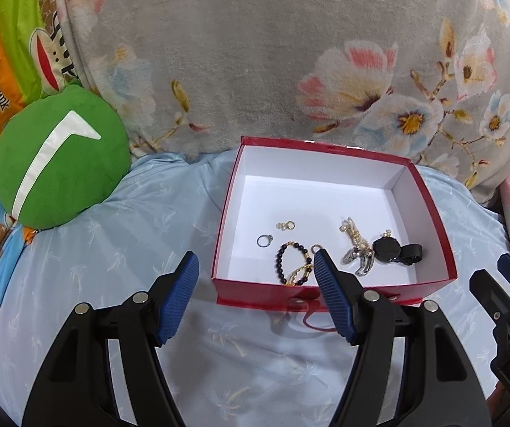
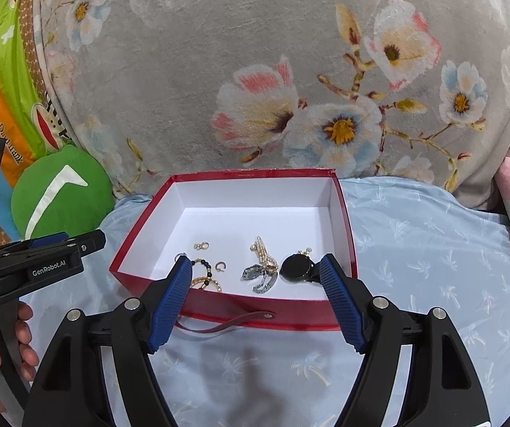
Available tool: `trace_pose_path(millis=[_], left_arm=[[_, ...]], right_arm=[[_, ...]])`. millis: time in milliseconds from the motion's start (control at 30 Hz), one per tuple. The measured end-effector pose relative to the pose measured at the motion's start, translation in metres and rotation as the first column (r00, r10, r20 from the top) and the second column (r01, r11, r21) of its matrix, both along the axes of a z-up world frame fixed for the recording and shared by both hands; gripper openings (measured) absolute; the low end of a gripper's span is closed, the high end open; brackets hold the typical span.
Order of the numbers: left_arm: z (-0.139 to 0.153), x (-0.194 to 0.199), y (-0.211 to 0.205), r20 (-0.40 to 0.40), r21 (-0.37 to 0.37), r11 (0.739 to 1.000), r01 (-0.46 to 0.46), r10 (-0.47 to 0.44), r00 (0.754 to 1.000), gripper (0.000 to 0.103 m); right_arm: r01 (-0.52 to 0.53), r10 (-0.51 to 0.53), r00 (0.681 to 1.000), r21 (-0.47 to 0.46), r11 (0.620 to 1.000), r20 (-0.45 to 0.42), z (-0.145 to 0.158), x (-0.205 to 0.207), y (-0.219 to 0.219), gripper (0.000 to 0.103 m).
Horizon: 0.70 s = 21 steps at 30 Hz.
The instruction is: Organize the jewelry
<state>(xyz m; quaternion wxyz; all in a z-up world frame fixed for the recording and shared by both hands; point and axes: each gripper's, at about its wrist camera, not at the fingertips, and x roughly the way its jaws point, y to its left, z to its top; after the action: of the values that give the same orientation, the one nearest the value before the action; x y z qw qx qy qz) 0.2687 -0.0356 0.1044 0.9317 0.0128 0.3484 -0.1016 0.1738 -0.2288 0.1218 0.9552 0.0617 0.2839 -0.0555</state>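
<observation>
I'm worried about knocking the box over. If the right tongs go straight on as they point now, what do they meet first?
Probably the near red wall of the box, which crosses between the open right tongs. If they clear it, the silver chain inside comes next; depth is unclear.

Red box [image 2: 255,315]; grey floral blanket [image 2: 255,53]

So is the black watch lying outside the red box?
No, the watch lies on the white floor inside the red box, near its right wall, beside a pearl piece.
</observation>
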Motion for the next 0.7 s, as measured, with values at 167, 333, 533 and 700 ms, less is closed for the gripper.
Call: trace_pose_path(millis=[167, 333, 533, 700], left_arm=[[-0.013, -0.002, 0.003, -0.017, 0.016, 1.000, -0.026, 0.027, 0.999, 0.065], [-0.024, -0.002, 0.003, -0.022, 0.039, 0.998, -0.055, 0.056, 0.998, 0.065], [-0.034, -0.002, 0.001, -0.026, 0.054, 0.996, -0.071, 0.072, 0.997, 0.071], [-0.036, -0.002, -0.003, -0.014, 0.075, 0.994, -0.078, 0.079, 0.997, 0.075]], right_arm=[[0.011, -0.011, 1.000, -0.006, 1.000, -0.025, -0.012, 0.002, 0.005, 0.078], [0.024, -0.025, 0.999, -0.001, 1.000, -0.049, -0.024, 0.005, 0.006, 0.082], [0.045, -0.047, 0.997, -0.023, 0.999, -0.061, -0.034, 0.008, 0.006, 0.086], [0.067, -0.067, 0.995, -0.005, 0.998, -0.074, -0.038, 0.012, 0.000, 0.086]])
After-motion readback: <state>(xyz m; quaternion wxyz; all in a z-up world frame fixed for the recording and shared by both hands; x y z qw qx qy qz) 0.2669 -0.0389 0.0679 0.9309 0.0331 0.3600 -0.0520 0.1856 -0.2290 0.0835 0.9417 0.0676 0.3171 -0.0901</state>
